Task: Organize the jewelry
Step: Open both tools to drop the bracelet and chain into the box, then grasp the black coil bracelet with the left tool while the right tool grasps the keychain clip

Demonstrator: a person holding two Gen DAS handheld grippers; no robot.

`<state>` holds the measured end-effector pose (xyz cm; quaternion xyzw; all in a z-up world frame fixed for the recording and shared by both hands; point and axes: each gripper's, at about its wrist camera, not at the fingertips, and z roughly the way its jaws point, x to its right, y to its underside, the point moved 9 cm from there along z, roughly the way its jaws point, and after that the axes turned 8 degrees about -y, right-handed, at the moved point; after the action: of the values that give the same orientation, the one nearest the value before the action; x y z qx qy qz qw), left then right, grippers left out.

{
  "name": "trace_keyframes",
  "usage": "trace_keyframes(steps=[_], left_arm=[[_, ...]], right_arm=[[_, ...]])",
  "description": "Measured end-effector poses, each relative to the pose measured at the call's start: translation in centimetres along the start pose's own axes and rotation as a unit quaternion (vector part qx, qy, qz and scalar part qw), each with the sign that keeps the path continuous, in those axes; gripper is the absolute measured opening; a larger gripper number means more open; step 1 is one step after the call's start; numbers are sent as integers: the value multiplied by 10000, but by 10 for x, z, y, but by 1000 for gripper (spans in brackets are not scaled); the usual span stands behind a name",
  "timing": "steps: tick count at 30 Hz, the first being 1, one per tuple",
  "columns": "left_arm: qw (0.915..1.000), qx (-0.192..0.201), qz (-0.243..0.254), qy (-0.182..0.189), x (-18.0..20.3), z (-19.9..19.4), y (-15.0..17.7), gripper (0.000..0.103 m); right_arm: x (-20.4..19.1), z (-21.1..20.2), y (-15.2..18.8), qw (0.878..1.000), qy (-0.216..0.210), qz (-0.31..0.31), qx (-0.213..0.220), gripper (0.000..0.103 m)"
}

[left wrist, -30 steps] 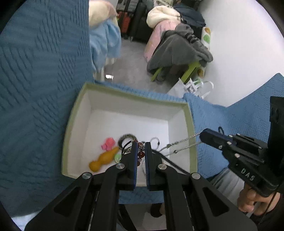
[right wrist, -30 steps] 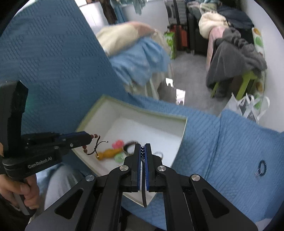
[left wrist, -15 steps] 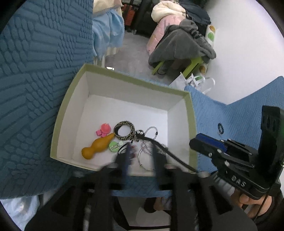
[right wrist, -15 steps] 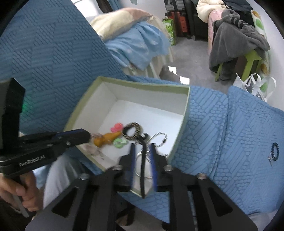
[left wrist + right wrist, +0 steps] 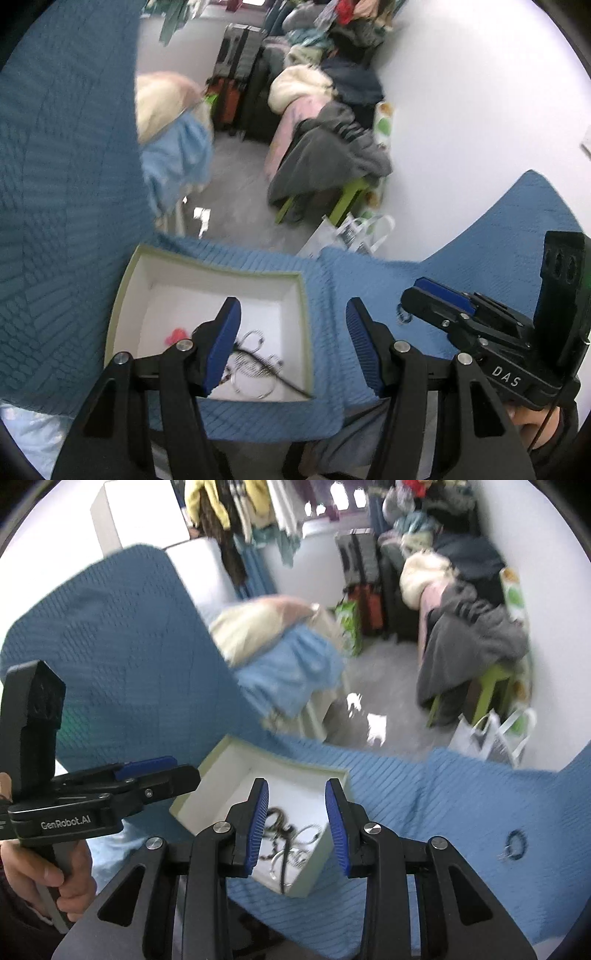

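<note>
A white box with a green rim [image 5: 122,291] [image 5: 210,755] lies on the blue cover. Inside it lie a tangle of silver chains and rings [image 5: 255,365] [image 5: 295,843], a black cord and a pink piece [image 5: 176,335]. My left gripper [image 5: 293,347] is open and empty above the box's near right corner. My right gripper [image 5: 297,827] is open and empty above the box. A dark blue bead bracelet [image 5: 515,843] [image 5: 404,316] lies on the cover to the right of the box.
The blue textured cover [image 5: 461,805] drapes the seat and rises at the left [image 5: 66,206]. Beyond lie grey floor, a chair heaped with clothes [image 5: 325,162], suitcases [image 5: 236,92], a white bag [image 5: 491,738] and a white wall.
Both grippers have opened and let their jewelry drop into the box. Both have pulled back and up, so the box looks smaller and lower.
</note>
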<state>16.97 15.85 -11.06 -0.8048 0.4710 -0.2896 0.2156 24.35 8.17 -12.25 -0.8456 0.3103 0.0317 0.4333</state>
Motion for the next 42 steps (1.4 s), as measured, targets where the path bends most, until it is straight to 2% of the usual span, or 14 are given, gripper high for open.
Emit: trace_keyframes(steps=[5,12,24,34,42], left_arm=[[9994,208,171,234,36,-6,-8,60],[9977,275,354,518,85,-6,-4,60],[9940,-43,667,868,167,26,18,60],[9899,-462,768,1096,212,74,38,60],[9850,-989,761,1191,234,134,54,55]], right_arm=[[18,-45,-9,9987,336,-12,383,30],[57,-99,-1,9948,650,245,744,30],[133,-160,37,9874,1069,717,923,30],[188,-166,76,9844,1204,1052,735,30],[239,-119,121,9877,988,1205,90,29]])
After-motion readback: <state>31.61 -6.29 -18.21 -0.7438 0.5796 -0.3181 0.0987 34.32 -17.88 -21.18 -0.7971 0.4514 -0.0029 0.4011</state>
